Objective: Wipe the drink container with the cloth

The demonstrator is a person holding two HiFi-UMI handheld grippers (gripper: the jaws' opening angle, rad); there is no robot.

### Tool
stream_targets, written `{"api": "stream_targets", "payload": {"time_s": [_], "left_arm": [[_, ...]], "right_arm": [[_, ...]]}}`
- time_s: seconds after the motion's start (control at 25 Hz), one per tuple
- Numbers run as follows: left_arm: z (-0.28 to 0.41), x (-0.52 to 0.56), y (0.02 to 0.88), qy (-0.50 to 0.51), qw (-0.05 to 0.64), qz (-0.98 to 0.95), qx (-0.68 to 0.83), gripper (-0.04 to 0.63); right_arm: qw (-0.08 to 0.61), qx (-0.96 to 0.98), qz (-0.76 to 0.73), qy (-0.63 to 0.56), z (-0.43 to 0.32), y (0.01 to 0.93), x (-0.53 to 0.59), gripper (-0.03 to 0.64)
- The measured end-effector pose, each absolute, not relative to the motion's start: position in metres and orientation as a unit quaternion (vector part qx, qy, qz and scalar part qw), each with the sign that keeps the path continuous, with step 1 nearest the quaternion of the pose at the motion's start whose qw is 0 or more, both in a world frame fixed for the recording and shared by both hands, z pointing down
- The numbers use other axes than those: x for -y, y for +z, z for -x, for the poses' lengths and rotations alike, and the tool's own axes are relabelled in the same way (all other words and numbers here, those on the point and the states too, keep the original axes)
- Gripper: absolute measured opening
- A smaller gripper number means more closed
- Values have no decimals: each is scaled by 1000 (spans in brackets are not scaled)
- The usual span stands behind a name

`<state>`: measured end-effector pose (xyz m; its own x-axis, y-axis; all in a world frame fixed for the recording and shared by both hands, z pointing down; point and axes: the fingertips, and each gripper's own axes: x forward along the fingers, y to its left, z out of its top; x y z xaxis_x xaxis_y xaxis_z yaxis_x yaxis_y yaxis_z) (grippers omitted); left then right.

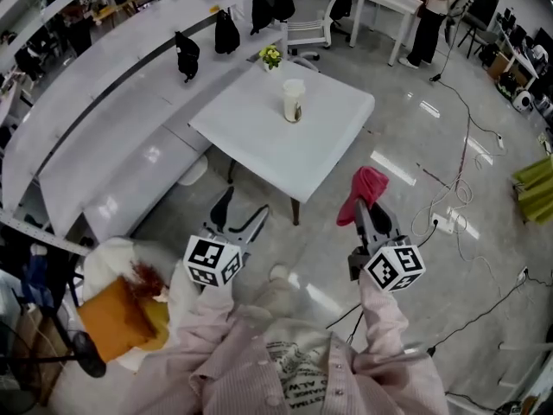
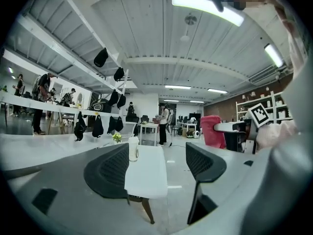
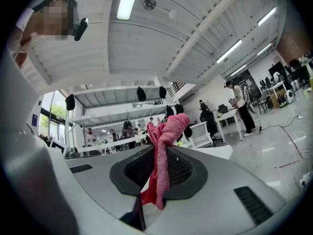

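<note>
One drink container [image 1: 294, 100], a pale lidded cup with a dark smear down its side, stands upright on the far half of the single white table [image 1: 285, 158], well inside every edge and near one small pot of yellow flowers [image 1: 270, 56] at the far corner. One pink cloth [image 1: 365, 193] is pinched in the right gripper [image 1: 370, 211], bunched above the closed jaws and trailing below them. Its partner, the left gripper [image 1: 243, 219], has its jaws spread with nothing between them. Both of the two grippers hang short of the table's near corner, over bare glossy floor; a long white counter [image 1: 104, 137] crowds the table's left side, and loose cables [image 1: 458, 188] cross the floor at right
</note>
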<state>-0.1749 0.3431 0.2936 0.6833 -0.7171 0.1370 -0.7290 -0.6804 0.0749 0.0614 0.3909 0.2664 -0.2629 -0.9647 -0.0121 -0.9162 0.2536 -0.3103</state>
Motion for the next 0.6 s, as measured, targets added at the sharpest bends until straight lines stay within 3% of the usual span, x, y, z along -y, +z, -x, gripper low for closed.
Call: {"api": "stream_targets", "payload": {"time_s": [0.6], "left_arm": [[148, -200, 299, 61, 63, -929, 360, 347]], "right_arm": [[97, -766, 623, -124, -82, 266, -269, 44]]}}
